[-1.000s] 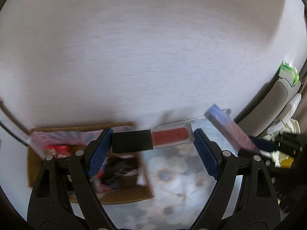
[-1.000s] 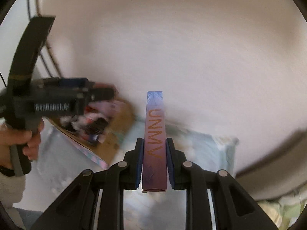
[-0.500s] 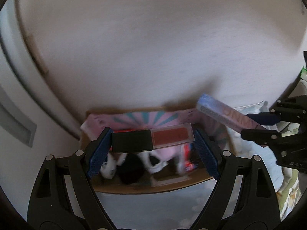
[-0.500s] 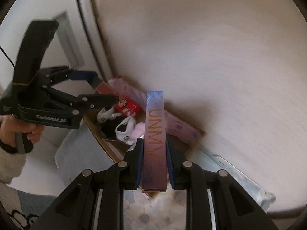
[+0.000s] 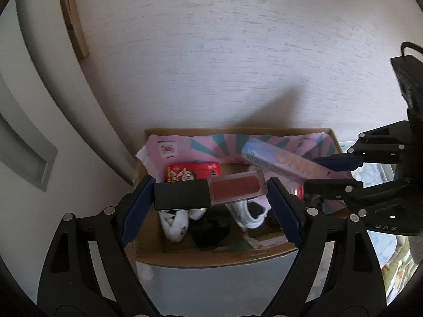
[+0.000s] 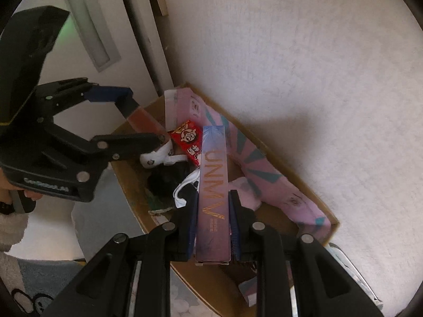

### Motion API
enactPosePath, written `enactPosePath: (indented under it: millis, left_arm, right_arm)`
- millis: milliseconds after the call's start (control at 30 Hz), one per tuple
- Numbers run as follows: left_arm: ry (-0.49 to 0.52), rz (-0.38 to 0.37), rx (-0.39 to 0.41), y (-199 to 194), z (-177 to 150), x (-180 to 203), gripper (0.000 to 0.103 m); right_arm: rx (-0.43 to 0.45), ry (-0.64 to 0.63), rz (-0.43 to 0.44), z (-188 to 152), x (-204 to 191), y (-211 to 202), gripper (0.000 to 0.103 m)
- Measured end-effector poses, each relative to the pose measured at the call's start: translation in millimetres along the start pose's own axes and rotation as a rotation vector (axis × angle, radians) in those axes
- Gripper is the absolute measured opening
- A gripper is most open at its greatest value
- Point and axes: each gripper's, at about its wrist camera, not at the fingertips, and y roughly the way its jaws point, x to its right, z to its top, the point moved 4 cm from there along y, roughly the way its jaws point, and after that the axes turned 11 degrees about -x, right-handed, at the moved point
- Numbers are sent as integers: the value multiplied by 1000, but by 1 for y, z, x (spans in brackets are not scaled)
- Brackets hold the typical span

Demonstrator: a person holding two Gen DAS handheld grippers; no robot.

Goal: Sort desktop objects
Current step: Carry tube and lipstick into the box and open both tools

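My left gripper (image 5: 210, 186) is shut endwise on a lip gloss tube (image 5: 211, 191) with a black cap and a red clear body. It hovers over an open cardboard box (image 5: 211, 260). My right gripper (image 6: 213, 203) is shut on a long slim pink-and-blue carton (image 6: 212, 174) with orange lettering, its far end pointing into the same cardboard box (image 6: 132, 185). In the left wrist view the carton (image 5: 280, 162) enters from the right. In the right wrist view the lip gloss (image 6: 142, 119) hangs over the box's left corner.
Inside the box lie a pink printed sheet (image 5: 198, 145), a red snack packet (image 5: 193, 171) and white and black soft items (image 5: 174, 224). A textured wall rises right behind the box. A hand in a fuzzy white sleeve (image 6: 10, 211) grips the left tool.
Both grippers have swung left and sunk until they hang over the cardboard box, which now fills the middle of both views. Each keeps its hold on its object.
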Motion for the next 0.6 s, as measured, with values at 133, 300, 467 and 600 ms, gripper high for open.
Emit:
enactPosePath:
  millis: [133,300,467,600]
  left_arm:
    - [21,-82,18,-6,0,2,103]
    - [13,-122,29,-5,-5,0,103]
    - [-8,-152,30,-6,-10,-1,103]
    - [-7,-167,47,-11,-13,2,103]
  right_arm:
    - [-69,26,51,-4,2,13,74]
    - [11,96,94,-16,3,6,102]
    - [20,152,12,-25,5,2,102]
    - [38,193,7,-32,9,-3,102]
